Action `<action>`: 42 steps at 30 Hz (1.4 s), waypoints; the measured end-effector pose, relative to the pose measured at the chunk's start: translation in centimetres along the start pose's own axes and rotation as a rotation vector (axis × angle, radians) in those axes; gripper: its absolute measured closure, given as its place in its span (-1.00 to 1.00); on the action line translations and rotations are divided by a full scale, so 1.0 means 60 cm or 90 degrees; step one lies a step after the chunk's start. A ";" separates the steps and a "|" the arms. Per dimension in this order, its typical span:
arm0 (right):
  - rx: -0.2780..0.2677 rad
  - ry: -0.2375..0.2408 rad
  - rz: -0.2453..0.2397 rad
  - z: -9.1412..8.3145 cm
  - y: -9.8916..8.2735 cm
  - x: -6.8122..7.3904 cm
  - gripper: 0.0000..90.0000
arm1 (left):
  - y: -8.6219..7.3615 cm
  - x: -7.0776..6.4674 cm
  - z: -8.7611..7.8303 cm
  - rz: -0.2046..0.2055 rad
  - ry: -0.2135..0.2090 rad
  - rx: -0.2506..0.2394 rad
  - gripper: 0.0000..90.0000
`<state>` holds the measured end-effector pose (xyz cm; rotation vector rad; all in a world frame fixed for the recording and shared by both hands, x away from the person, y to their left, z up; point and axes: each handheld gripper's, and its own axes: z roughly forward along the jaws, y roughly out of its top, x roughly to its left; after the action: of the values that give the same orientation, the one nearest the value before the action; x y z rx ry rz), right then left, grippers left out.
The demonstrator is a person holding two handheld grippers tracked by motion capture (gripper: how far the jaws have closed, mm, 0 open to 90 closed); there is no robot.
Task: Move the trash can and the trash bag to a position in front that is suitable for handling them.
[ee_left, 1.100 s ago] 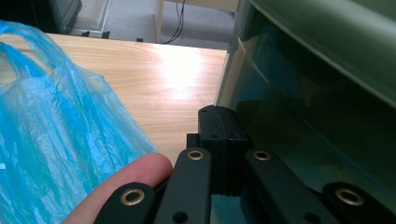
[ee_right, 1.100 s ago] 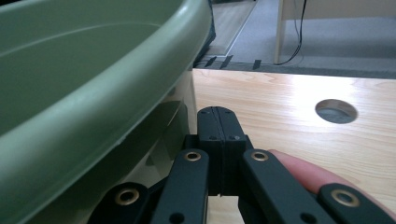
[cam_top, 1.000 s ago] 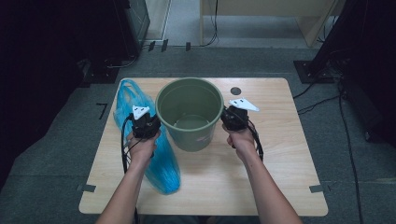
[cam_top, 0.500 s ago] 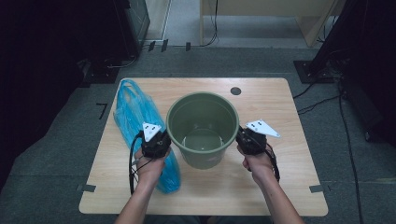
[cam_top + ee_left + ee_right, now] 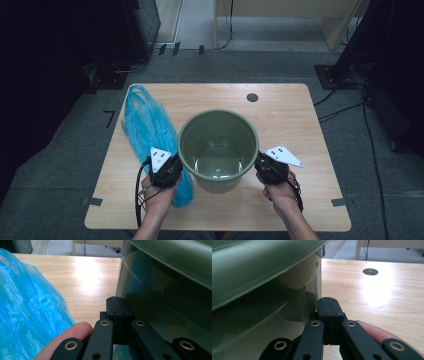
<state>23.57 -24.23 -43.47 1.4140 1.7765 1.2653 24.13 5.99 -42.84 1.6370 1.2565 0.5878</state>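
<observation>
Bucket (image 5: 218,150) now sits nearer the person, flanked by closed, empty left claw (image 5: 172,167) and right claw (image 5: 261,167).

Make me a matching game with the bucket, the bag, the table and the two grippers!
Things:
1. bucket
2. plastic bag
3. table
4. left gripper and right gripper

Matches:
A. blue, lying left of the bucket
B. jaws shut, one on each side of the bucket
C. green, standing upright
D. light wood with a round hole

Pairs: 1-C, 2-A, 3-D, 4-B
</observation>
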 end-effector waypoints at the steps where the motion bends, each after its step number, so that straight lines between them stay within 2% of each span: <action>1: 0.000 0.000 -0.005 -0.002 -0.001 0.001 1.00 | -0.001 0.002 -0.002 -0.002 -0.005 -0.001 1.00; 2: 0.000 0.002 -0.011 -0.003 -0.001 0.001 1.00 | -0.002 0.004 -0.004 -0.001 -0.011 0.000 1.00; 3: -0.002 0.001 -0.017 -0.005 -0.001 0.000 0.92 | -0.004 0.008 -0.006 0.004 -0.006 -0.005 0.97; 5: -0.008 -0.014 -0.033 -0.009 -0.002 -0.007 0.55 | -0.005 0.022 -0.013 -0.006 0.004 -0.010 0.68; 6: -0.012 -0.021 -0.030 -0.011 -0.004 -0.014 0.29 | -0.005 0.030 -0.016 -0.015 0.015 -0.012 0.42; 8: -0.015 -0.056 -0.025 -0.016 -0.010 -0.034 -0.01 | -0.003 0.049 -0.019 -0.021 0.020 -0.007 -0.30; 9: 0.001 -0.078 -0.003 -0.018 -0.021 -0.061 -0.44 | -0.002 0.059 -0.020 -0.027 0.024 0.003 -0.61; 10: 0.011 -0.086 0.003 -0.019 -0.026 -0.071 -0.53 | -0.003 0.081 -0.022 -0.049 0.039 0.013 -0.63; 11: 0.011 -0.086 0.003 -0.019 -0.026 -0.071 -0.53 | -0.003 0.081 -0.022 -0.049 0.039 0.013 -0.70; 12: 0.030 -0.111 0.021 -0.024 -0.042 -0.100 -0.69 | -0.005 0.101 -0.022 -0.060 0.059 0.022 -0.72; 13: 0.030 -0.111 0.021 -0.024 -0.042 -0.100 -0.69 | -0.005 0.101 -0.022 -0.060 0.059 0.022 -0.73; 15: 0.043 -0.121 0.034 -0.031 -0.057 -0.122 -0.70 | -0.008 0.118 -0.019 -0.065 0.079 0.040 -0.75; 19: 0.073 -0.142 0.031 -0.039 -0.083 -0.157 -0.82 | -0.015 0.142 -0.008 -0.077 0.111 0.064 -0.77; 20: 0.083 -0.150 0.030 -0.039 -0.087 -0.166 -0.85 | -0.017 0.149 -0.005 -0.080 0.118 0.072 -0.77; 21: 0.107 -0.165 0.036 -0.037 -0.094 -0.184 -0.93 | -0.018 0.159 0.002 -0.089 0.130 0.079 -0.79; 22: 0.116 -0.174 0.040 -0.035 -0.096 -0.191 -0.95 | -0.018 0.159 0.002 -0.089 0.130 0.079 -0.79; 24: 0.134 -0.205 0.041 -0.031 -0.102 -0.210 -0.98 | -0.016 0.172 0.010 -0.102 0.147 0.085 -0.80; 26: 0.140 -0.213 0.042 -0.030 -0.104 -0.215 -0.99 | -0.013 0.182 0.019 -0.107 0.161 0.089 -0.80; 28: 0.167 -0.236 0.053 -0.023 -0.114 -0.237 -1.00 | -0.009 0.191 0.031 -0.110 0.170 0.098 -0.83; 30: 0.178 -0.245 0.062 -0.020 -0.121 -0.246 -1.00 | -0.005 0.200 0.044 -0.110 0.179 0.114 -0.83; 32: 0.181 -0.247 0.061 -0.019 -0.123 -0.248 -1.00 | -0.002 0.207 0.056 -0.114 0.174 0.125 -0.86; 33: 0.185 -0.251 0.063 -0.018 -0.126 -0.249 -1.00 | 0.000 0.212 0.064 -0.116 0.165 0.136 -0.94; 35: 0.195 -0.252 0.056 -0.015 -0.132 -0.250 -1.00 | 0.004 0.219 0.077 -0.121 0.176 0.147 -0.96; 36: 0.199 -0.254 0.056 -0.014 -0.134 -0.249 -1.00 | 0.008 0.225 0.089 -0.134 0.185 0.153 -0.96; 42: 0.197 -0.258 0.060 -0.012 -0.134 -0.249 -1.00 | 0.025 0.233 0.109 -0.138 0.209 0.146 -0.96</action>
<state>24.01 -38.63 -52.46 1.7955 1.6814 0.6938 35.09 16.25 -46.69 1.6008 1.7736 0.6115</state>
